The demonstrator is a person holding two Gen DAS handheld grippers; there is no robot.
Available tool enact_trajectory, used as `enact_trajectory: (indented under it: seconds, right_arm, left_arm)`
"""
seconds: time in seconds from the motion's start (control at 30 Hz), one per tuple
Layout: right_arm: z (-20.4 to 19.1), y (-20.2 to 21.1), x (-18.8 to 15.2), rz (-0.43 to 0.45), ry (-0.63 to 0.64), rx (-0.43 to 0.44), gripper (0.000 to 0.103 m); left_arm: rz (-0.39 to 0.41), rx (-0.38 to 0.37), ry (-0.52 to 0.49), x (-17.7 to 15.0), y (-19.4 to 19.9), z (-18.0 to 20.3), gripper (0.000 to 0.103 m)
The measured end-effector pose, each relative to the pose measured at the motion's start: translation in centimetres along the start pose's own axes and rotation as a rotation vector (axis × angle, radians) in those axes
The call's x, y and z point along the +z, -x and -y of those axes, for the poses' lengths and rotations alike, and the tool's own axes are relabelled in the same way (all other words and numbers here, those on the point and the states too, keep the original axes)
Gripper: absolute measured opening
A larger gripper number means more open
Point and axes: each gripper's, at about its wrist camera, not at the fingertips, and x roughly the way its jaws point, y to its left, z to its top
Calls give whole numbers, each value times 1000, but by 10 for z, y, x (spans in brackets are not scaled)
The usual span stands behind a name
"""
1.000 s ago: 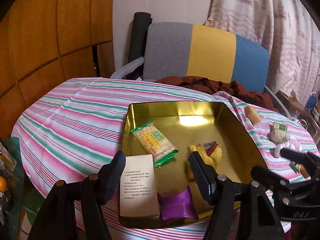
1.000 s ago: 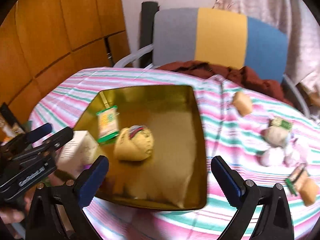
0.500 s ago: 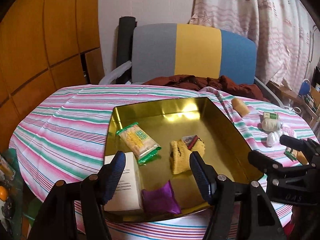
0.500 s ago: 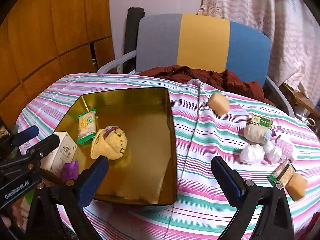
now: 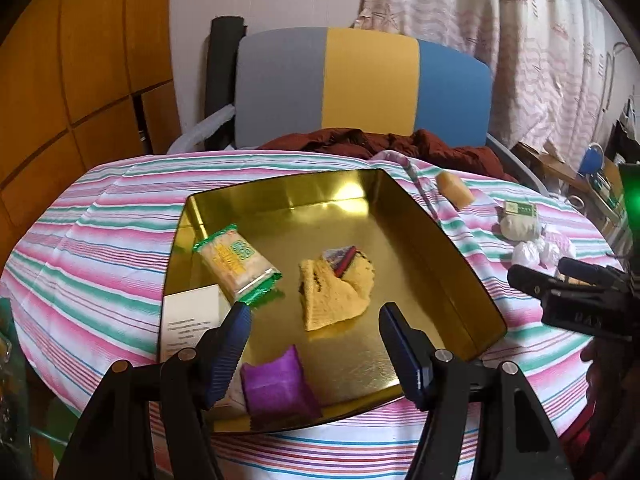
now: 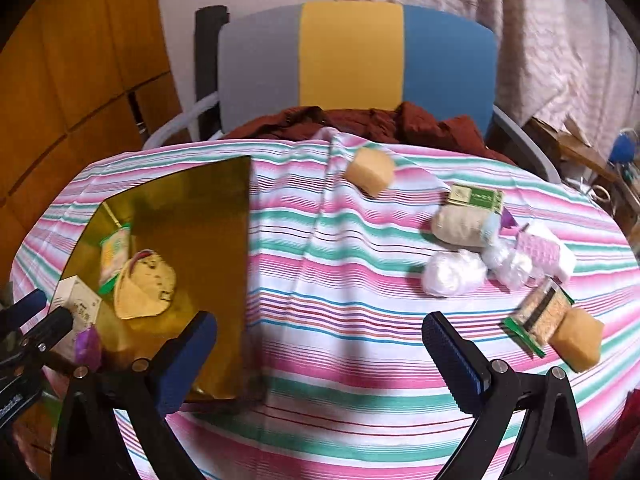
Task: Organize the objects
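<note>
Gold tray (image 5: 448, 256) sat at table centre-left, holding cracker pack (image 5: 236, 264), long axis running 11-to-5. Right view alone showed loose snacks (image 6: 464, 224) at 2 o'clock. Versus earlier: right gripper (image 6: 320, 344) swung rightward off tray. Left gripper (image 5: 314, 330) over tray. Both jaws apart, empty.

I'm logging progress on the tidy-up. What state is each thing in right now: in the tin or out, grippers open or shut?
Left gripper: open, empty.
Right gripper: open, empty.
Gold tin: open, no lid on.
Cracker packet: in tin.
Yellow pouch: in tin.
Purple packet: in tin.
White box: in tin.
Tan block: out, on cloth.
White wads: out, on cloth.
</note>
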Motion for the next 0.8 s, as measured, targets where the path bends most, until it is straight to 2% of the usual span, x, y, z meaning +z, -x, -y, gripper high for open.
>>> enact_trajectory:
  seconds: [0.2,0.37,0.47,0.63,0.7,0.8]
  right_arm:
    - [46,0,13,-25,-59,-50,103]
    - [106,5,30,-16,-121,-122,103]
    - [151,4,37,1,-185,-182,103]
    - [235,-4,30,16,-425,-237,103]
    - [268,-8,18,-4,-581,-220,103]
    - [293,-5,8,6,-732,-177,103]
  left_arm:
    - [-2,-23,-10,4,-2,4,67]
    - [-18,-23,-13,6,-6,6,67]
    - [-17,-47,-31,10,-6,13,67]
    - [-14,-78,-86,18,-6,34,67]
    - [-13,-91,-106,21,-7,45,67]
    - [-15,-119,-124,26,-10,63,67]
